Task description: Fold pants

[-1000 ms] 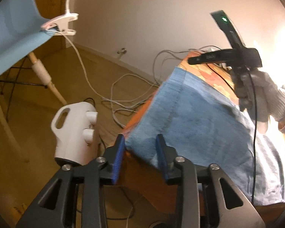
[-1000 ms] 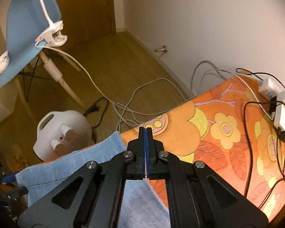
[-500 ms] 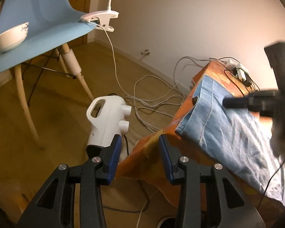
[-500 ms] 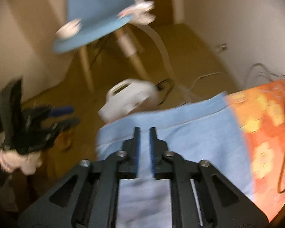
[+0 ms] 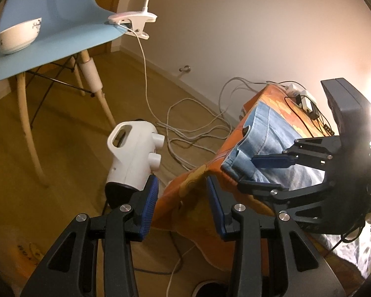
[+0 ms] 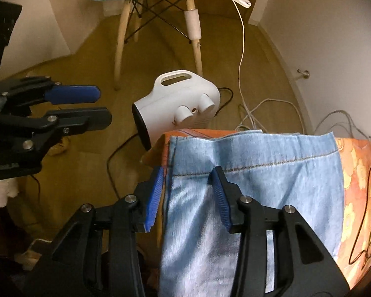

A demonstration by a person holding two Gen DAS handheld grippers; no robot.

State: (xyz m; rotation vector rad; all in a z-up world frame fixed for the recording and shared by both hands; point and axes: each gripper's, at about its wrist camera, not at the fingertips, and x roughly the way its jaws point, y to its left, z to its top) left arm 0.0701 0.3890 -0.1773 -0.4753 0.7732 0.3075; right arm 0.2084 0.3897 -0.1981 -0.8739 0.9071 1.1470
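We see a white fan heater point(image 6: 178, 104) standing on the wooden floor point(image 5: 61, 148) beside the table, which is draped in an orange floral cloth point(image 5: 193, 185). Behind the heater stands a light blue chair point(image 5: 49, 37) on pale wooden legs, with a white bowl point(image 5: 18, 36) on its seat and a white clip lamp point(image 5: 133, 21) clamped to the seat's edge. We note pale cables point(image 5: 193, 123) tangled on the floor along the white wall point(image 5: 235, 24), and chargers point(image 5: 306, 101) lying at the cloth's far end.
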